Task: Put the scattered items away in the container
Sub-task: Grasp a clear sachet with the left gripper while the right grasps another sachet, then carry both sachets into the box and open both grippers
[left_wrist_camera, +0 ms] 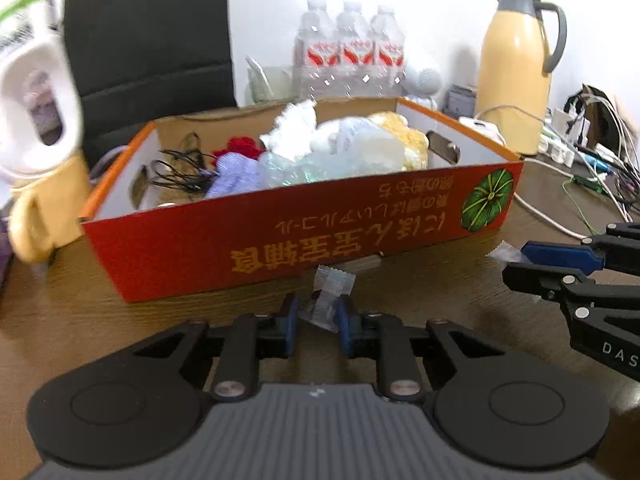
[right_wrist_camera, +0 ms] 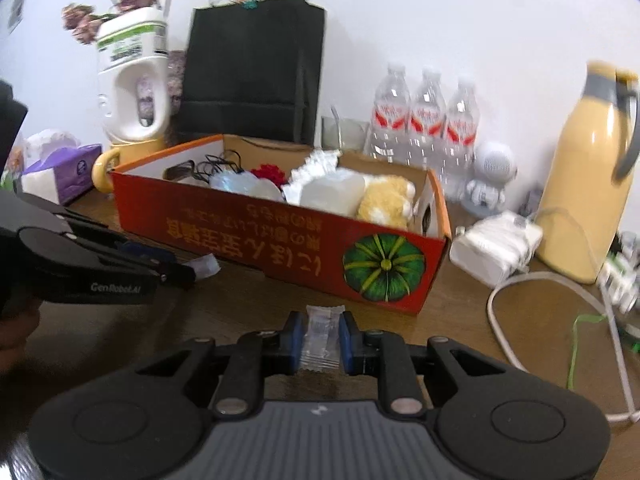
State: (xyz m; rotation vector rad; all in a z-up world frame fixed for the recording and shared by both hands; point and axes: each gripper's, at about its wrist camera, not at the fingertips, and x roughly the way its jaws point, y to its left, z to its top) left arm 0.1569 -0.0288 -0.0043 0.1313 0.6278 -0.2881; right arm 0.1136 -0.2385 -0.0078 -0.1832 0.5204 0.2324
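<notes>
A red cardboard box (left_wrist_camera: 280, 236) with a pumpkin print sits on the wooden table, holding cloths, plastic, a cable and a yellow plush; it also shows in the right wrist view (right_wrist_camera: 256, 236). My left gripper (left_wrist_camera: 318, 316) is shut on a small clear sachet (left_wrist_camera: 330, 288) just in front of the box's near wall. My right gripper (right_wrist_camera: 320, 344) is shut on another clear sachet (right_wrist_camera: 320, 336) near the box's pumpkin corner. Each gripper shows in the other's view: the right one (left_wrist_camera: 516, 260) with its sachet (left_wrist_camera: 506, 251), the left one (right_wrist_camera: 188, 272) with its sachet (right_wrist_camera: 206, 266).
Behind the box stand a black bag (right_wrist_camera: 252, 68), water bottles (right_wrist_camera: 424, 116), a yellow thermos (right_wrist_camera: 592, 184), a white jug on a yellow mug (right_wrist_camera: 134, 92) and a tissue pack (right_wrist_camera: 64, 172). White chargers (right_wrist_camera: 492, 244) and cables (left_wrist_camera: 600, 168) lie at the right.
</notes>
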